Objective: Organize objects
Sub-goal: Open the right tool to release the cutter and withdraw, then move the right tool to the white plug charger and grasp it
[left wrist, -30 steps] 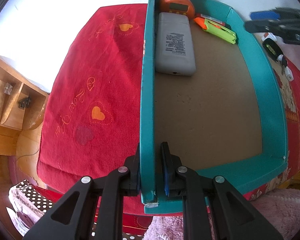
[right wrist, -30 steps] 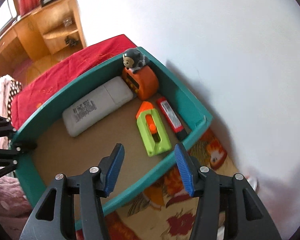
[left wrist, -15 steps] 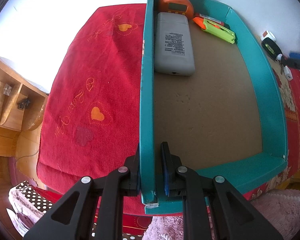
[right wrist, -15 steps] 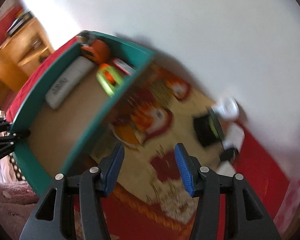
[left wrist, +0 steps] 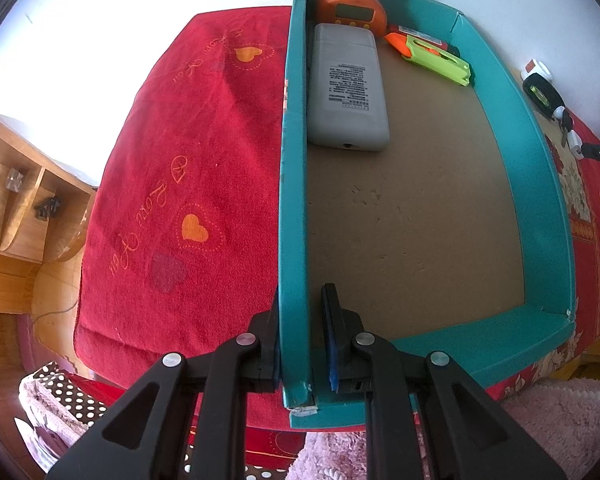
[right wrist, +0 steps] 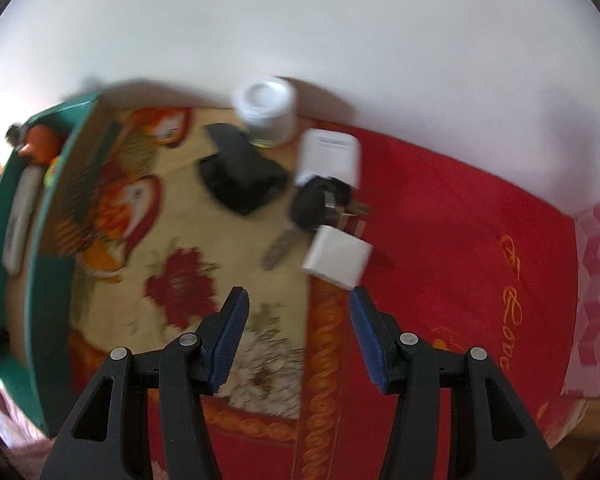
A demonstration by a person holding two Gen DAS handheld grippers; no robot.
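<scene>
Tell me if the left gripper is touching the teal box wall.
Touching. In the left wrist view, the left gripper has its fingers closed on both faces of the teal box wall near its corner, no gap showing.

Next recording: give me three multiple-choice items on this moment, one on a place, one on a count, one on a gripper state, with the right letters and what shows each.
1. Where does the grey rectangular remote lie?
A. Inside the teal cardboard tray, along its left wall
B. On the red cloth outside the tray
C. On the wooden shelf

2. How many items lie in the tray?
A. Two
B. Four
C. Six

3. How is the left gripper?
A. Open above the floor
B. Shut on the tray's wall
C. Holding the remote

Answers:
1 A: the remote rests against the left wall.
2 B: remote, orange monkey-topped clock, green and orange utility knife, red flat item behind it.
3 B: its fingers clamp the wall from both sides.
</scene>
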